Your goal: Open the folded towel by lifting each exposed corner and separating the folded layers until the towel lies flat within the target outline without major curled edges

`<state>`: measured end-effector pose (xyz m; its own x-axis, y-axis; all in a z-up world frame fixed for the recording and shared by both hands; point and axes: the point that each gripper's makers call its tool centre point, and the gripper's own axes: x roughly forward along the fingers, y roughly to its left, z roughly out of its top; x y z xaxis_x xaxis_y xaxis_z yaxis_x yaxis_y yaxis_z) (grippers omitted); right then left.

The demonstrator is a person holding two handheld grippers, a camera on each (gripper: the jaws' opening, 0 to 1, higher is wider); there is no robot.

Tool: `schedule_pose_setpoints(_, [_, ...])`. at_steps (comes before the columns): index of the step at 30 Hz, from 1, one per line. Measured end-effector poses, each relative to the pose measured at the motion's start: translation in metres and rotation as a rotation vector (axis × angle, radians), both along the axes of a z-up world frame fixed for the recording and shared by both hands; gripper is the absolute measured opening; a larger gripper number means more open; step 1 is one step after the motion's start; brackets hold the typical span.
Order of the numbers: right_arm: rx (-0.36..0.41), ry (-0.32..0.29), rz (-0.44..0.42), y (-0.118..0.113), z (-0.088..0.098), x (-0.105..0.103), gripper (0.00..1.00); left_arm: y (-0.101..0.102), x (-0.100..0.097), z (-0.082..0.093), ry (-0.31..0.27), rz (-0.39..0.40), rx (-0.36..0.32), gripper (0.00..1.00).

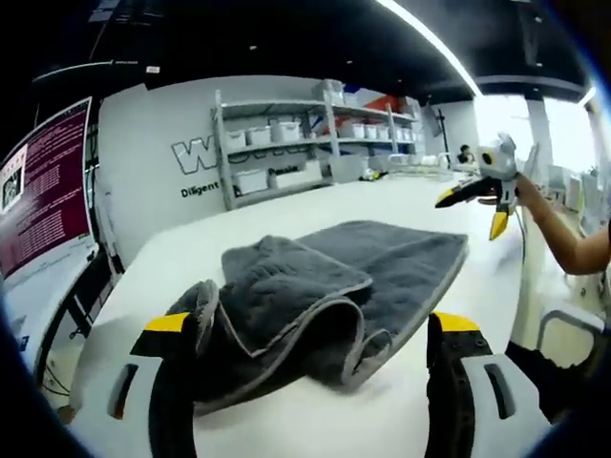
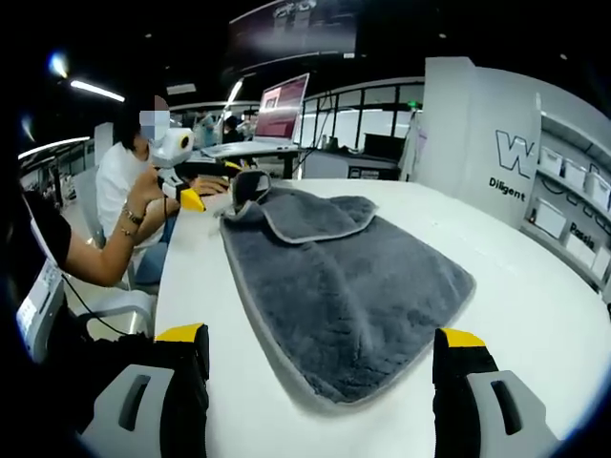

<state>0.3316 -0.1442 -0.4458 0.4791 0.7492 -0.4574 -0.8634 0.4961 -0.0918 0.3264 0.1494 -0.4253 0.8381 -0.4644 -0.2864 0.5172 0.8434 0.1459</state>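
A dark grey towel (image 1: pixel 382 267) with a light grey hem lies on the white table (image 1: pixel 248 420). Its near end is folded back over itself in a thick flap (image 1: pixel 286 286). My left gripper (image 1: pixel 315 324) is open, its jaws standing either side of that folded end, the left jaw against the towel's edge. My right gripper (image 1: pixel 473 212) hovers open beyond the towel's far corner, held by a hand. In the right gripper view the towel (image 2: pixel 344 277) spreads ahead of my open right gripper (image 2: pixel 322 336). The folded flap (image 2: pixel 310 215) sits at the far end, where the left gripper (image 2: pixel 221 194) stands.
Metal shelves with white bins (image 1: pixel 286 143) line the back wall. A dark poster screen (image 1: pixel 48 191) stands at the left. A person in white (image 2: pixel 115 181) sits beside the table (image 2: pixel 535 305), with a laptop (image 2: pixel 282 110) behind.
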Motion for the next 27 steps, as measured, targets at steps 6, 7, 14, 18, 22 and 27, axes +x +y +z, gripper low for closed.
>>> schedule_pose_setpoints(6, [0.005,0.022,-0.035,-0.001,0.015,0.025,0.99,-0.005,-0.011,-0.002,-0.001,-0.017,0.022,0.99])
schedule_pose_setpoints(7, [0.004,0.012,-0.053,-0.001,0.020,0.035,0.99,-0.006,-0.013,-0.001,-0.006,-0.018,0.023,0.99])
schedule_pose_setpoints(14, [0.047,0.021,-0.141,-0.004,0.035,0.094,0.90,-0.005,-0.024,0.011,-0.041,-0.015,0.043,0.99])
schedule_pose_setpoints(18, [0.060,0.039,-0.219,-0.007,0.028,0.127,0.83,-0.004,-0.029,0.020,-0.065,-0.009,0.047,0.99])
schedule_pose_setpoints(22, [0.061,0.037,-0.277,-0.009,0.020,0.158,0.74,-0.007,-0.032,0.024,-0.077,-0.017,0.048,0.99])
schedule_pose_setpoints(27, [0.050,0.064,-0.326,-0.008,0.003,0.190,0.66,-0.006,-0.030,0.019,-0.072,-0.010,0.056,0.99])
